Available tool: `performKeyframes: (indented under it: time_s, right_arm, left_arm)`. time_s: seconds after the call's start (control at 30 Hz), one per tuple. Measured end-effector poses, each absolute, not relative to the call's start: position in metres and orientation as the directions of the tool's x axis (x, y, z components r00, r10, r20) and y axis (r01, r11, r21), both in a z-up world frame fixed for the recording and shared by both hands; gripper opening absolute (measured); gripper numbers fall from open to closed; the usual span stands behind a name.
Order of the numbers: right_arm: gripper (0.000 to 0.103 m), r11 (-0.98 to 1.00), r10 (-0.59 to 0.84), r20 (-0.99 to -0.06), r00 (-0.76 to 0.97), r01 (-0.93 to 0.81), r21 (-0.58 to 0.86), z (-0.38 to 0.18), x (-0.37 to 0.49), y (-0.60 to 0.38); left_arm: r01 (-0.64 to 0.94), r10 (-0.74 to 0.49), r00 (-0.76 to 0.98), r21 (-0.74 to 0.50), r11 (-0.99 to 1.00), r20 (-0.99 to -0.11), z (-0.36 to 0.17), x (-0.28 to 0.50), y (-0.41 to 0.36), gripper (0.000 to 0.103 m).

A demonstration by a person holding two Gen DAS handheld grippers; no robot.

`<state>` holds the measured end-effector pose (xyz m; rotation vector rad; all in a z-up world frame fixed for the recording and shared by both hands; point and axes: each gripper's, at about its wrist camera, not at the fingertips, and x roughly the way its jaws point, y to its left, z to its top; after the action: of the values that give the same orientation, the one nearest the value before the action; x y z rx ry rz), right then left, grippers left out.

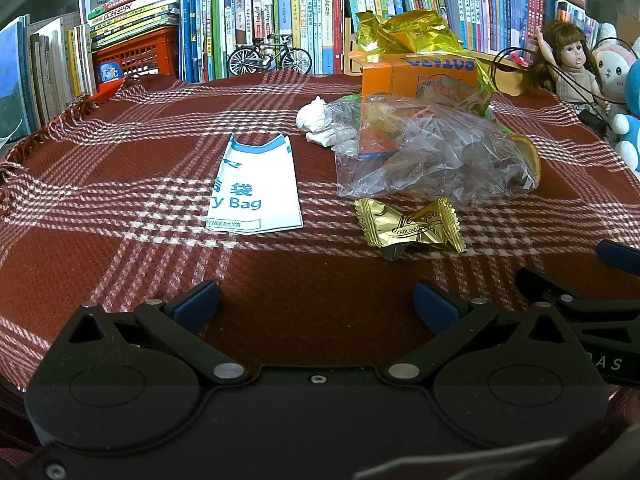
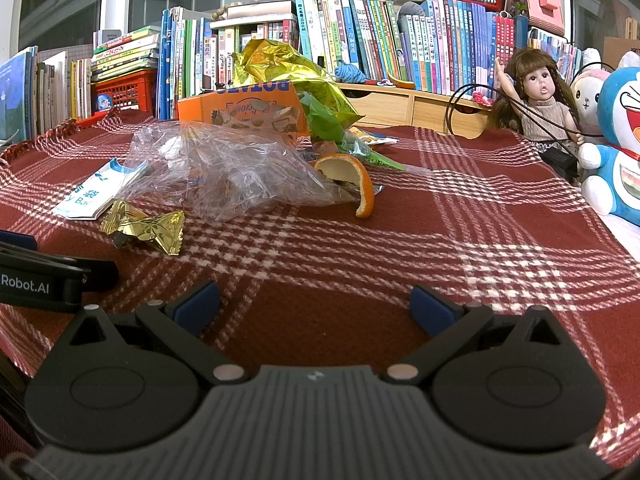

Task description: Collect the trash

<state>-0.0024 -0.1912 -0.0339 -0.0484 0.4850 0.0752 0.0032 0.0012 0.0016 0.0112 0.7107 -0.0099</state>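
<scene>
Red-and-white plaid cloth (image 1: 120,248) covers a table where litter lies in a loose heap before a wall of shelved books (image 1: 280,12). Nearest the cameras is a gold chocolate wrapper (image 1: 412,226), lying flat just in front of a crumpled clear plastic bag (image 1: 432,160). To its left, apart from the heap, rests a white-and-blue paper sickness bag (image 1: 256,188) printed with "Bag". A wad of white tissue (image 1: 316,118) sits touching the far left edge of the plastic bag. Behind them an orange potato-snack box (image 1: 420,74) stands upside down, with gold foil wrapping (image 1: 400,32) bunched on top. In the right wrist view a curl of orange peel (image 2: 356,180) leans against the right edge of the plastic bag, and green wrapping (image 2: 332,128) trails beside the box. The left gripper (image 1: 316,300) hovers low over bare cloth, its blue-padded fingers spread wide with nothing between them. The right gripper (image 2: 316,300) sits alongside, its fingers likewise wide apart and empty. A doll (image 2: 540,96), a blue plush cat (image 2: 616,140) and a model bicycle (image 1: 268,58) line the table's far edge.
</scene>
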Motion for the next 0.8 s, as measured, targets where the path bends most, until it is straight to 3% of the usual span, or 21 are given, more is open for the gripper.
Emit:
performKeyframes:
  time_s: [0.8]
  right_arm:
    - [0.103,0.995,0.08,-0.465,0.882,-0.098,-0.015,-0.0341,-0.0033,-0.1941]
  left_arm:
    - [0.031,-0.027,0.771,-0.004,0.999,-0.636,0.0058,0.0005,0.0038,0.103]
